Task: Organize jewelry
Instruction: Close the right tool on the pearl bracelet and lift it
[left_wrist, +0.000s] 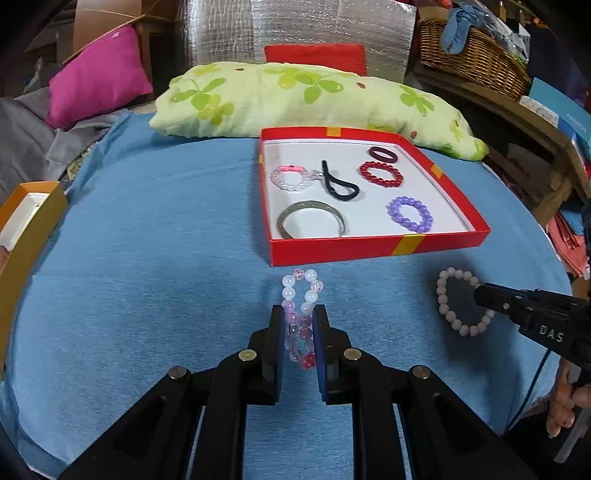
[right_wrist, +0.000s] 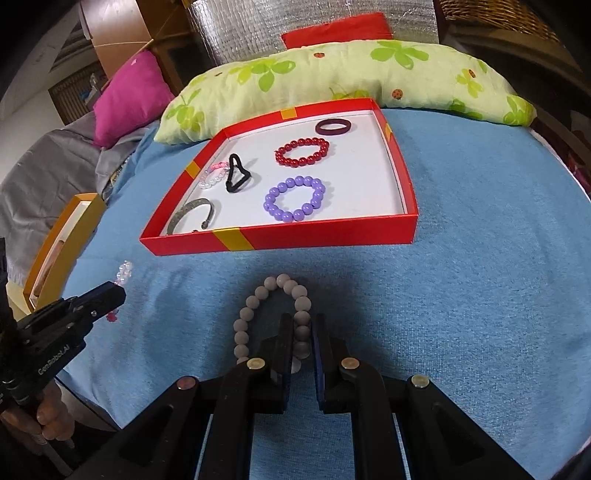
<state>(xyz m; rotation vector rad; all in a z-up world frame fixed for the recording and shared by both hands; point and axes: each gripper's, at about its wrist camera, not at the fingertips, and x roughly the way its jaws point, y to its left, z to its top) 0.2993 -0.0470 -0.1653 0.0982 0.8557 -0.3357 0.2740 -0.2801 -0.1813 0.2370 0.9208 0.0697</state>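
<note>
My left gripper (left_wrist: 298, 314) is shut on a bracelet of clear and pink beads (left_wrist: 300, 290), whose loop sticks out past the fingertips over the blue cloth. To its right, my right gripper (right_wrist: 302, 319) is shut on one side of a pale grey bead bracelet (right_wrist: 255, 299); the rest of that loop lies on the cloth. Each gripper also shows in the other view: the right gripper (left_wrist: 480, 295) with the grey bracelet (left_wrist: 448, 295), and the left gripper (right_wrist: 120, 291). Just beyond stands a red box (left_wrist: 369, 249) holding a purple bracelet (left_wrist: 409, 214), a red bracelet (left_wrist: 381, 173), a metal bangle (left_wrist: 312, 221) and a black hair tie (left_wrist: 340, 184).
A green flowered pillow (left_wrist: 295, 96) lies behind the box. An orange box (left_wrist: 33, 229) sits at the cloth's left edge, with a pink cushion (left_wrist: 96, 74) behind it and a wicker basket (left_wrist: 472, 55) at the back right. A hand (left_wrist: 565, 402) holds the right gripper's handle.
</note>
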